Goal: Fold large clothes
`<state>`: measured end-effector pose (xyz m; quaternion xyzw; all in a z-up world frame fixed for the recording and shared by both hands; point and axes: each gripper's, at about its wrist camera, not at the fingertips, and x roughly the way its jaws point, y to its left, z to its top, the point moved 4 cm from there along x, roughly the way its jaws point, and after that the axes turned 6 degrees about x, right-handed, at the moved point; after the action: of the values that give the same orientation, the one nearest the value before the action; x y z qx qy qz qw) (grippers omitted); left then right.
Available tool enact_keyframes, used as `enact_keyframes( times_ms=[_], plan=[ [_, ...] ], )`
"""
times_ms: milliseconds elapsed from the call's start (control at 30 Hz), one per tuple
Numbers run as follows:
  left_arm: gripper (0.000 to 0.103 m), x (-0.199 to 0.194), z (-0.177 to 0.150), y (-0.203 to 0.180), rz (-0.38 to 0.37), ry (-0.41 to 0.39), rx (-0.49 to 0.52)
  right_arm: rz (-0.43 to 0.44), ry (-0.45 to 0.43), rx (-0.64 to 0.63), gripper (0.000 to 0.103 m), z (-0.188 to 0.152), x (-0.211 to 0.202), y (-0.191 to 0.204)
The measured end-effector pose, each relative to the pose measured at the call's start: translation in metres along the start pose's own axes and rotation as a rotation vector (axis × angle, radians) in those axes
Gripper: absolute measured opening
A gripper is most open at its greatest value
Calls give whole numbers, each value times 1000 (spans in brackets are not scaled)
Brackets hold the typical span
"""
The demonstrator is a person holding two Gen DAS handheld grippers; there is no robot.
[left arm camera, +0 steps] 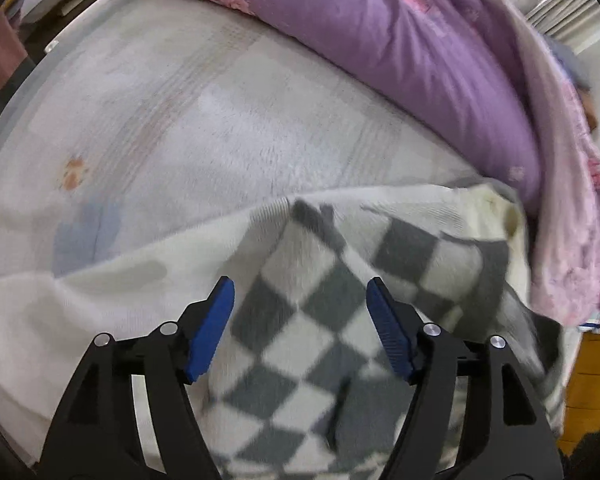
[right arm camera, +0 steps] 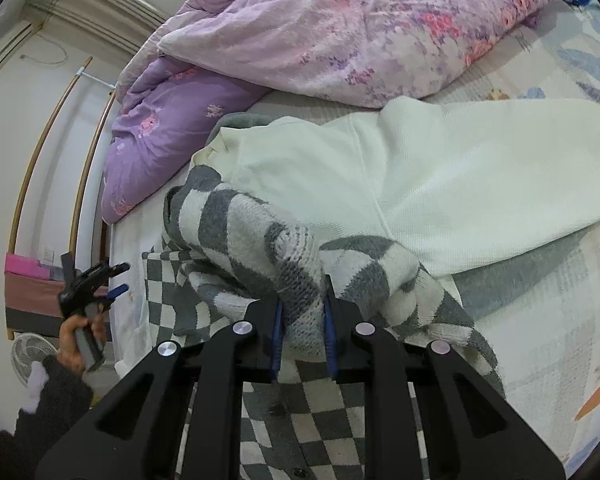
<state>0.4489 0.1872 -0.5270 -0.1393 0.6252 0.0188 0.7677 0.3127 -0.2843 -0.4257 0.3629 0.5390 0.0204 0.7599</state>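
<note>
Right gripper (right arm camera: 303, 320) is clenched on a bunched fold of the grey-and-white checkered cardigan (right arm camera: 260, 240), blue pads squeezing the knit from both sides, pointing steeply down at the bed. The pinched fold rises in a hump above the rest of the cardigan, which lies flat under the gripper with its button strip running toward the camera. A cream sleeve (right arm camera: 480, 176) stretches off to the right in that view, long axis roughly across the bed.

Left gripper (left arm camera: 300, 296) is released, jaws spread wide with nothing between them, hanging almost straight down over the checkered part. In the right wrist view you can see it off the bed's left edge, held in the person's left hand (right arm camera: 76, 336) with a dark sleeve.

Past the cardigan there's the pale bedsheet (left arm camera: 220, 120) and a bundled purple floral duvet (right arm camera: 340, 28) at the far side.
</note>
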Motion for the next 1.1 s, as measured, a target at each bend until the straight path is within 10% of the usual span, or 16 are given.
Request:
enact_keyframes(
  times_ms=[333,367,400,667,1100],
  plan=[
    [69,68,44,3,32,116,-16,-15,22,73,16,25,27,-25],
    [61,70,45,3,34,124,-10,-17,23,79,16,27,29,-28],
    [32,72,45,2,23,132,-1,-16,24,84,16,28,31,-29],
    [16,15,28,-9,-18,5,123,-11,14,130,16,35,33,-36],
    [5,-160,-154,32,-87,-133,105,-4,-5,79,16,-11,-44,-29]
  ],
)
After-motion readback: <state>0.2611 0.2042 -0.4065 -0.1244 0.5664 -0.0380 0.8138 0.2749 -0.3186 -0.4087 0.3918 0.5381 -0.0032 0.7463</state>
